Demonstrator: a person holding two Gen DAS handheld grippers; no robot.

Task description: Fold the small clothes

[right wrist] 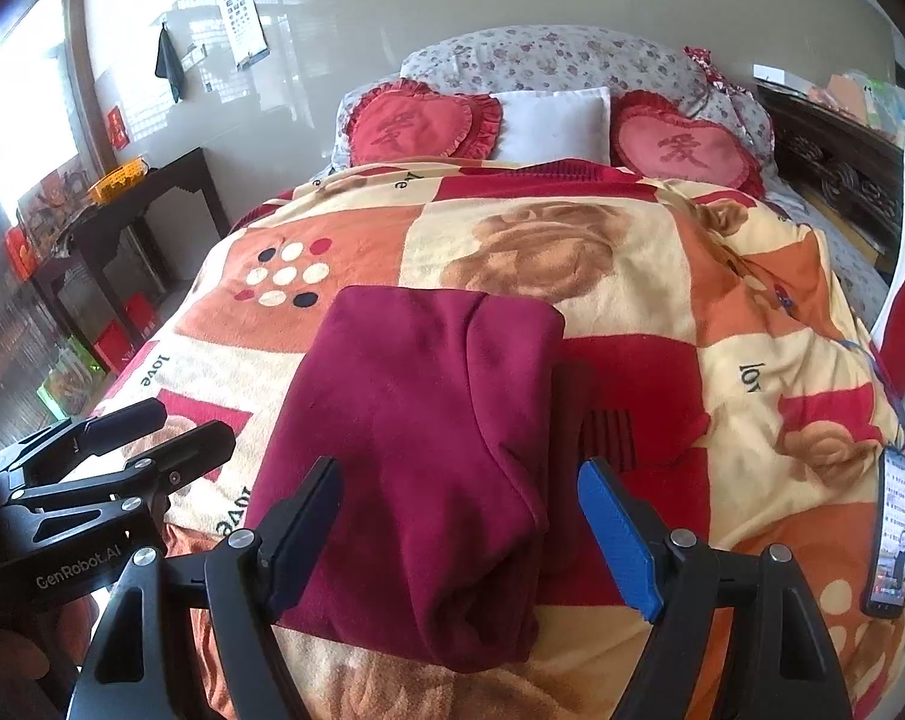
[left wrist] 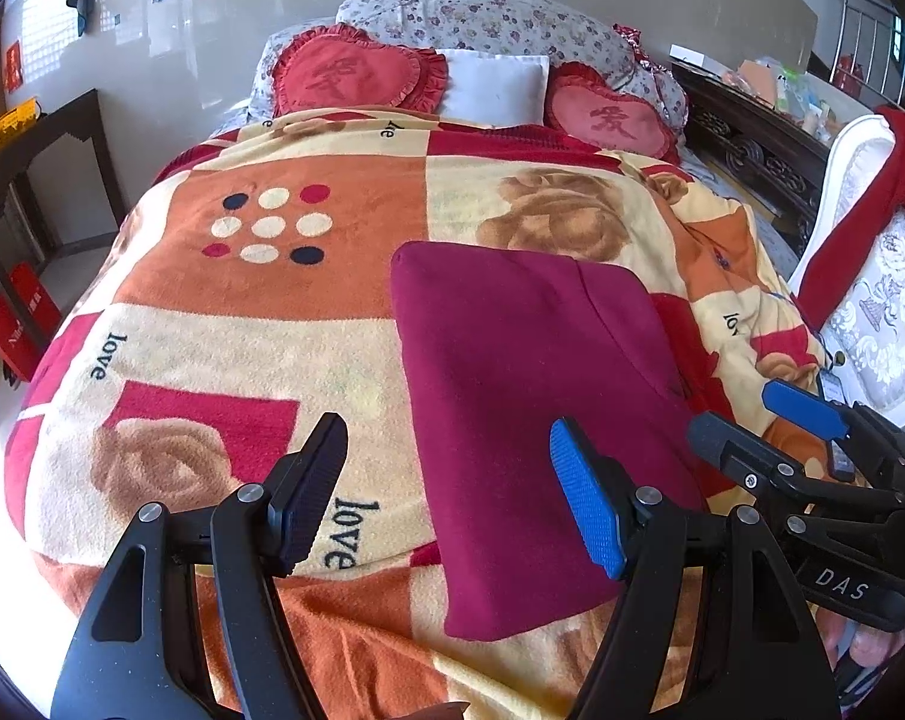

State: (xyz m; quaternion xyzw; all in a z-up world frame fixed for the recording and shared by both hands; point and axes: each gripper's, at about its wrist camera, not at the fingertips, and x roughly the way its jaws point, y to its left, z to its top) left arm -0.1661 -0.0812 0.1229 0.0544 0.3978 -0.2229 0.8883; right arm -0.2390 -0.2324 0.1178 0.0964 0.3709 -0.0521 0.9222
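Two tools (left tool [left wrist: 452, 498], right tool [right wrist: 461, 534]) wide apart, empty, above folded maroon garment [right wrist: 416, 456], blanket [left wrist: 224, 324] bare leftward.

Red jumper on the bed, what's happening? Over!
Left gripper open, empty. Right gripper open, empty, above the garment. Maroon garment lies folded on the blanket. Phone off to the side, nothing in the way.

Bright daylight floods both fisheye views, blowing out the window [right wrist: 14, 120] at far left of the right wrist view and streaking glare across the glossy wall [left wrist: 224, 48]. Edges bend and darken into vignette; the far shelf clutter [left wrist: 794, 90] looks soft, perhaps out of focus.
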